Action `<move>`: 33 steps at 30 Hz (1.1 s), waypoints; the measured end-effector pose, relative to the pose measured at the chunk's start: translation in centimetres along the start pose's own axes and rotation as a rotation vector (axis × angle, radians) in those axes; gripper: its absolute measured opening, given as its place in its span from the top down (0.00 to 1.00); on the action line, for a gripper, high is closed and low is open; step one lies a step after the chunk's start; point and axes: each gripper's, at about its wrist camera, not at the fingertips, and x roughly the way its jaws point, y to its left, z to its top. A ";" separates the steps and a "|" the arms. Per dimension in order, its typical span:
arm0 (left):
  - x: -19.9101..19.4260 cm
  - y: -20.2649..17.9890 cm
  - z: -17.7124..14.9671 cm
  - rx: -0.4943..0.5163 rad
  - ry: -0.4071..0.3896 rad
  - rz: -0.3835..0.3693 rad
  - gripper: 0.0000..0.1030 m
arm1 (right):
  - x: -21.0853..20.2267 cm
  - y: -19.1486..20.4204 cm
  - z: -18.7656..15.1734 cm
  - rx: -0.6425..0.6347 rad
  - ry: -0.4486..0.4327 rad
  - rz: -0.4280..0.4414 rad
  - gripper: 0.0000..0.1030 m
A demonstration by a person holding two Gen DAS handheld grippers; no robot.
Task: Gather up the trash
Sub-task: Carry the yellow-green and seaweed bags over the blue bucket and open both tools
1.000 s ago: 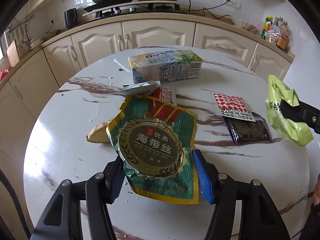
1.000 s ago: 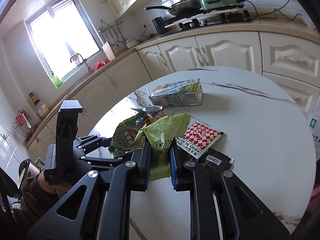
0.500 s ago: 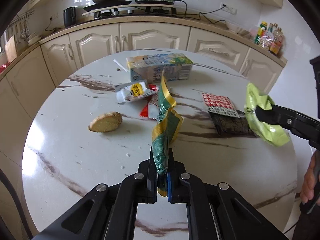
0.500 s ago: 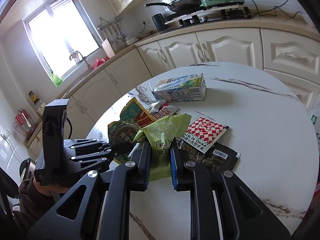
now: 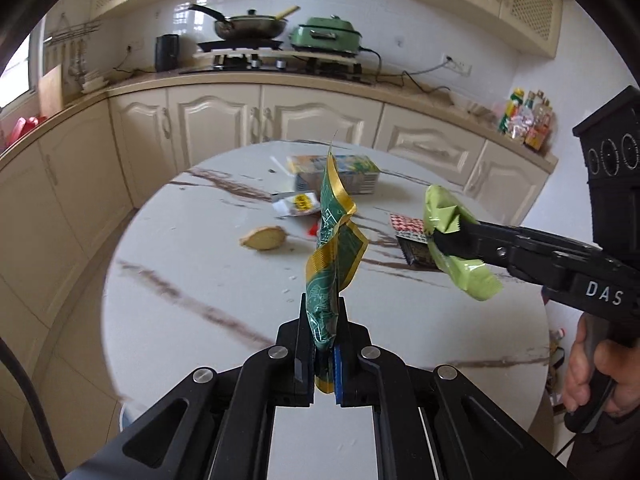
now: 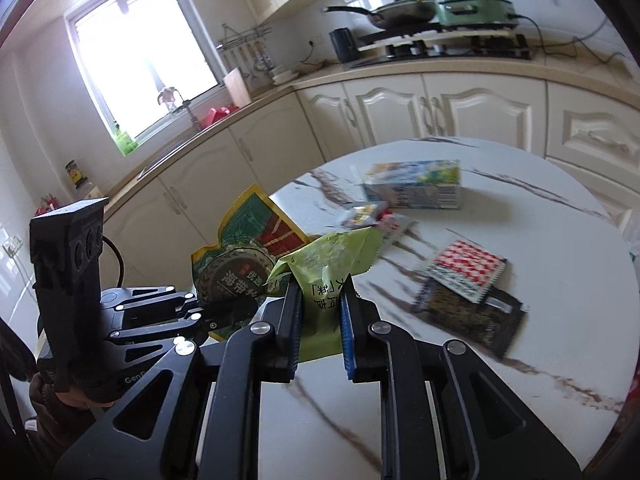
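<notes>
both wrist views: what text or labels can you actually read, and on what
"DAS" on the right tool's black body.
"海带" on the dark green and gold foil packet held in the left tool.
"菜" on the lime green wrapper in the right tool.
Blue and yellow carton and red checked sachet: too blurred.

A kitchen in daylight: a bright window [image 6: 140,76] above the sink lights cream cabinets [image 5: 216,128] under a curved beige countertop [image 5: 280,80]. White tiled walls [image 5: 360,0] back a stove [image 5: 248,60] with a frying pan [image 5: 248,26]; a round marble table [image 5: 192,280] fills the foreground.
</notes>
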 end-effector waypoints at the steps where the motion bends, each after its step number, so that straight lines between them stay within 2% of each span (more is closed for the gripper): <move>1: -1.4 0.8 -0.6 -0.008 -0.014 0.011 0.97 | 0.3 1.0 0.1 -0.011 0.004 0.007 0.84; 6: -7.8 5.5 -3.9 -0.048 -0.052 0.048 0.97 | 3.6 7.8 -0.3 -0.078 0.039 0.065 0.84; 13: -16.2 13.8 -10.2 -0.172 -0.090 0.158 0.97 | 11.1 19.1 -2.5 -0.184 0.128 0.161 0.84; 17: -18.3 18.7 -14.1 -0.266 -0.061 0.218 0.97 | 17.1 25.3 -5.1 -0.245 0.216 0.200 0.84; 20: -18.2 22.1 -17.1 -0.347 -0.013 0.245 0.97 | 22.4 28.3 -7.7 -0.277 0.304 0.211 0.84; 23: -16.5 24.9 -20.4 -0.424 0.055 0.250 0.97 | 27.7 28.8 -10.8 -0.256 0.400 0.198 0.84; 27: -13.3 28.5 -24.0 -0.508 0.142 0.229 0.97 | 34.4 27.3 -14.6 -0.206 0.520 0.144 0.84; 30: -10.4 30.2 -26.2 -0.563 0.207 0.192 0.97 | 38.4 25.7 -16.5 -0.157 0.576 0.120 0.83; 33: -8.6 31.8 -27.4 -0.602 0.246 0.186 0.97 | 41.8 24.1 -17.7 -0.104 0.619 0.111 0.77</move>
